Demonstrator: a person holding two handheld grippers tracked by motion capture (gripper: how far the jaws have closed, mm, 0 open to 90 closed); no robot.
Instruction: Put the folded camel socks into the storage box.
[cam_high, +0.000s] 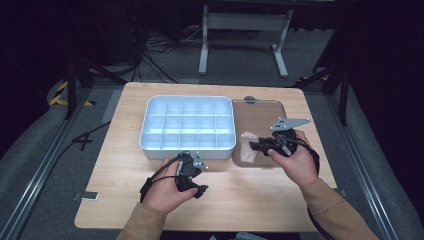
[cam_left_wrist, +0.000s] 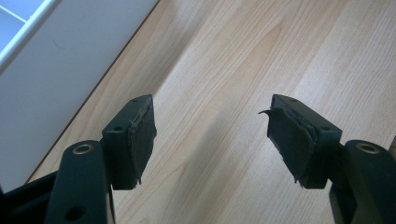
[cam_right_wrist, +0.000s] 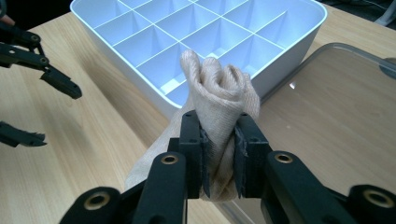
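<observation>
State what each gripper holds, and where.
Right gripper pinches the rolled beige cloth around its middle. Left gripper is open, holding nothing.

The high view looks forward and down over the whole bench (cam_high: 235, 200). Each claw-mounted view looks closely along its own jaws; all three share the white tray (cam_high: 188, 125) beyond the claws.

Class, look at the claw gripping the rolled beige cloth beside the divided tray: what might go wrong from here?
1. The right claw pinches the rolled cloth low down; its loose upper folds may unroll.
2. A tail hangs below the grip and may drag over the clear lid or catch the white tray rim.
3. The left claw stands open and empty over the table, too far off to help.
</observation>
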